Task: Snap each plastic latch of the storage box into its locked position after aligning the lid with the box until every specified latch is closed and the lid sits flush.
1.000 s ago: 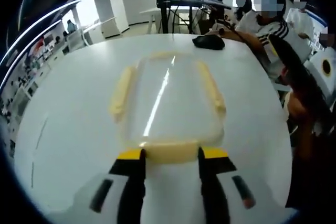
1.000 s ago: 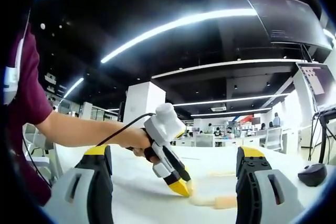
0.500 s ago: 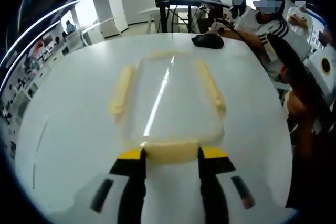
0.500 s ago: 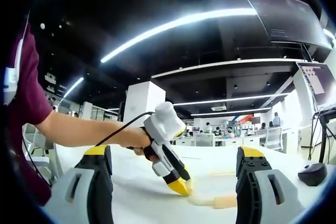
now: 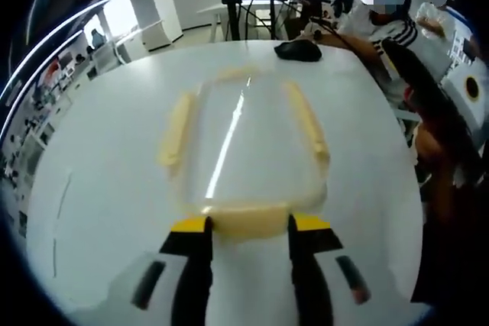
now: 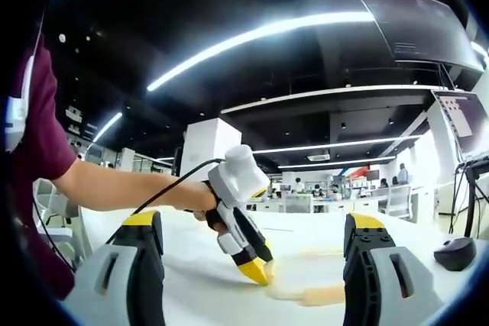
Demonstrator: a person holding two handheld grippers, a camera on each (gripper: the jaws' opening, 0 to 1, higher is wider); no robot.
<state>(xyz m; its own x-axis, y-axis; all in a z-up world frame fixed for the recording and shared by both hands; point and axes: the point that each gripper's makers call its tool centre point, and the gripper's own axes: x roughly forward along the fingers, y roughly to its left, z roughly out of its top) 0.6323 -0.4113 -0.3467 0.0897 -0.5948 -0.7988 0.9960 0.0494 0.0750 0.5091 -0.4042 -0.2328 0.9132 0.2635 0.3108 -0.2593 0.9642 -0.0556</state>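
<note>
A clear storage box (image 5: 244, 135) with its lid on rests on the white table (image 5: 99, 150). Cream latches run along its left side (image 5: 177, 131), right side (image 5: 306, 120) and far end (image 5: 237, 74). The near latch (image 5: 248, 221) sits between the yellow-tipped jaws of my left gripper (image 5: 250, 224), which is shut on it. In the right gripper view the left gripper (image 6: 256, 269) slants down onto the box's near end, beside a cream latch (image 6: 309, 293). My right gripper (image 6: 253, 221) is held level above the table, open wide, with nothing in it.
A black mouse (image 5: 298, 50) lies on the table beyond the box and also shows as the mouse (image 6: 454, 253) at the right. People sit at the table's far right (image 5: 382, 28). A person's arm (image 6: 114, 192) holds the left gripper. A monitor (image 6: 466, 124) stands at the right.
The left gripper has tipped slightly and edged left and down on the near latch. The left gripper view has shifted a little. The right gripper has stayed still.
</note>
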